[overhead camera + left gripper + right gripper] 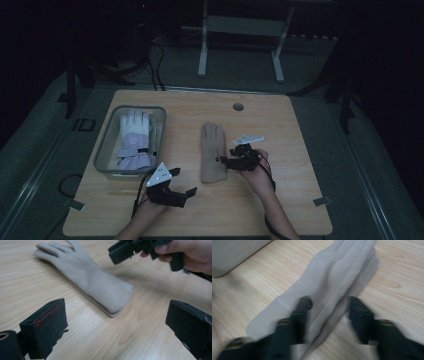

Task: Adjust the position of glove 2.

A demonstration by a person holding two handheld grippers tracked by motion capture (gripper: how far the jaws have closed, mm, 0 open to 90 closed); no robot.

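Right now hovering the left gripper low over the near-left part of the wooden table. Holding its jaws wide apart, gripping nothing. Aiming toward the cuff end of the tan glove, so probably standing by for an assist.

Moving out: poising the right gripper at the cuff-side edge of that glove. Straddling the fabric, with one jaw over cloth and the other over bare wood. Reading it as apart and not clamping anything. Blurring badly in the right gripper view, so not vouching for pad contact. Probably coming in from the side for pinching one edge and peeling the glove up, rather than pressing down on it flat.

Leaving the glove lying flat mid-table, cuff nearest the person, fingers pointing away, well apart from the bin.

Further left: seeing a grey plastic bin already holding a white-and-lilac glove. Guessing at the same destination for the tan one.

Watching for the bin's near wall on any carry-over, the stored glove covering most of the bin floor, and the left gripper sitting close to that path.

Farthest: noting a cable hole in the table and a white desk frame on the floor, neither blocking anything.
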